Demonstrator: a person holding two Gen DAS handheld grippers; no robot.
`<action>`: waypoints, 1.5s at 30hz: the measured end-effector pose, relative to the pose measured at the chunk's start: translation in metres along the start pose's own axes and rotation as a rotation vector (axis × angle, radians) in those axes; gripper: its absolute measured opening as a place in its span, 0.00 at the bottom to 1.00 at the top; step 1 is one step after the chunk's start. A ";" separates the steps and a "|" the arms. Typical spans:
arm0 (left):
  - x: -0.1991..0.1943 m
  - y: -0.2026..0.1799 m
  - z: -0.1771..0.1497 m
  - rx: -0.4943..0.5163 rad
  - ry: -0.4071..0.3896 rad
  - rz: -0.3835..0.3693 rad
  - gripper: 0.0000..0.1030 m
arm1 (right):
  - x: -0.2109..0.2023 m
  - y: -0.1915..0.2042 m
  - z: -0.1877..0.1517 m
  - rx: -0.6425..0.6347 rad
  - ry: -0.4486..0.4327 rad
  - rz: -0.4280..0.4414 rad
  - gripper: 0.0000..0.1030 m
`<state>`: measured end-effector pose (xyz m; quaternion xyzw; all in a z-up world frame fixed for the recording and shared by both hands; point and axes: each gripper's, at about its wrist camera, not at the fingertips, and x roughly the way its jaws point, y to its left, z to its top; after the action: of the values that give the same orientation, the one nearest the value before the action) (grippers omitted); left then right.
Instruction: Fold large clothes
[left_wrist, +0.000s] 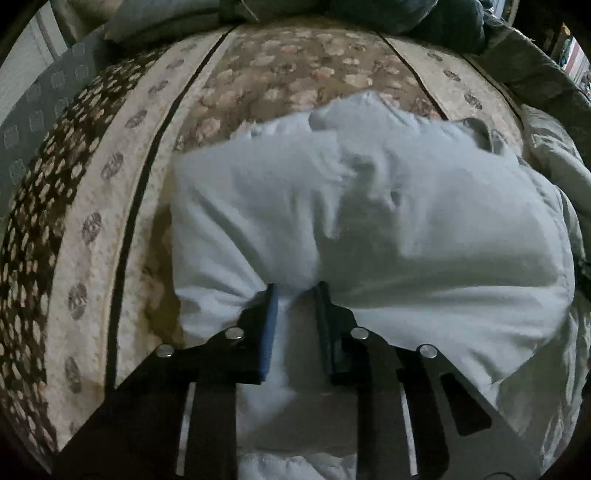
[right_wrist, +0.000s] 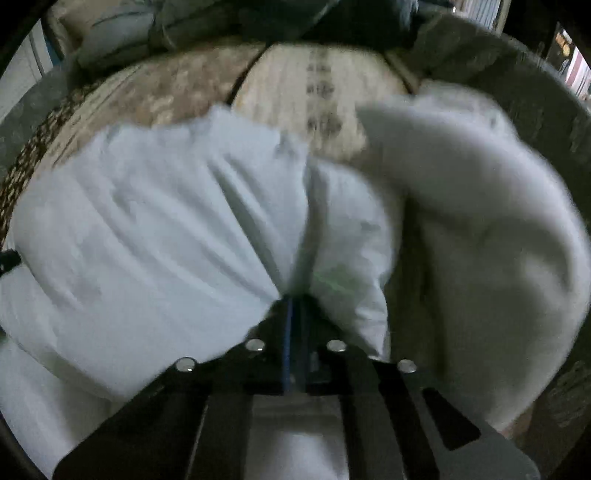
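A large white garment (left_wrist: 369, 221) lies rumpled on a patterned bedspread (left_wrist: 295, 66). In the left wrist view my left gripper (left_wrist: 297, 286) points steeply down at the garment's near edge; white cloth fills the narrow gap between its blue pads and creases fan out from there. In the right wrist view, which is blurred, my right gripper (right_wrist: 295, 297) is shut, with folds of the white garment (right_wrist: 147, 221) running into its fingertips. A duller off-white fold of cloth (right_wrist: 480, 203) is heaped to the right of it.
The bedspread (right_wrist: 321, 92) has beige and brown flowered stripes with bare room to the left and beyond the garment. A pillow (left_wrist: 147, 22) and dark bedding (left_wrist: 443, 18) sit at the far end. A grey blanket (left_wrist: 535, 74) bunches along the right side.
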<state>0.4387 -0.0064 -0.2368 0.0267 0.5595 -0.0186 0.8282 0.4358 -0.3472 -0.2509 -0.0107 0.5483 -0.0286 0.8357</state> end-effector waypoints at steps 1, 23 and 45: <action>0.003 -0.004 -0.003 0.029 -0.008 0.023 0.18 | 0.003 0.001 -0.003 -0.001 0.001 0.003 0.00; -0.082 -0.002 -0.003 0.116 -0.206 -0.031 0.85 | -0.127 -0.070 -0.012 -0.088 -0.211 -0.086 0.89; -0.084 0.008 0.004 0.101 -0.194 0.012 0.86 | -0.011 -0.194 0.080 0.241 -0.114 0.208 0.56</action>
<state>0.4117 0.0010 -0.1569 0.0699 0.4750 -0.0443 0.8761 0.4980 -0.5408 -0.1996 0.1448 0.4906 -0.0069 0.8593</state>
